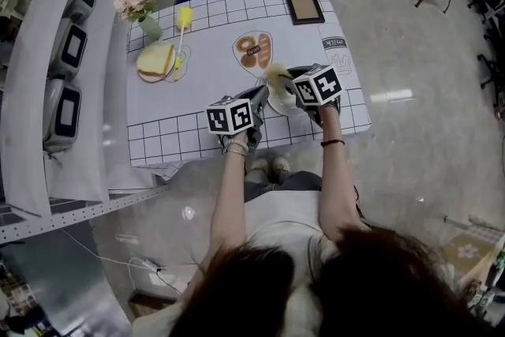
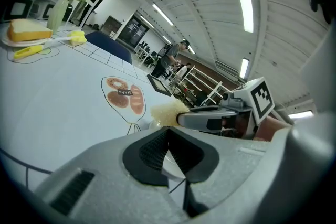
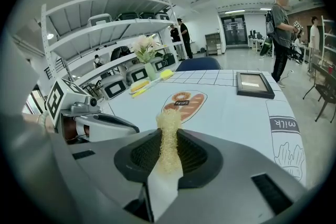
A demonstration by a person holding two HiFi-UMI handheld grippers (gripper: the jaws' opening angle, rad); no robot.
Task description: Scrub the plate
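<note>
The scrubbing step is on. The left gripper (image 2: 168,134) pinches the rim of the white plate (image 1: 282,104) near the table's (image 1: 213,67) front edge. The right gripper (image 3: 169,140) pinches a yellow sponge (image 3: 169,119) just over the plate. Next, I think, the sponge must rub across the plate

**A:** so where's the plate (image 1: 286,103) sitting?

**B:** It's a small white one near the table's (image 1: 197,83) front edge, over toward the right front corner. Its left rim is pinched between the left gripper's (image 2: 169,159) jaws. Can't tell if it's lying flat or tipped.

**A:** and the scrubber?

**B:** That's a pale yellow, fuzzy mesh scrub pad (image 3: 169,131), clamped in the right gripper (image 3: 167,157). Its free end pokes out past the jaws, right at the plate's far rim. Can't tell if they're touching, though.
</note>
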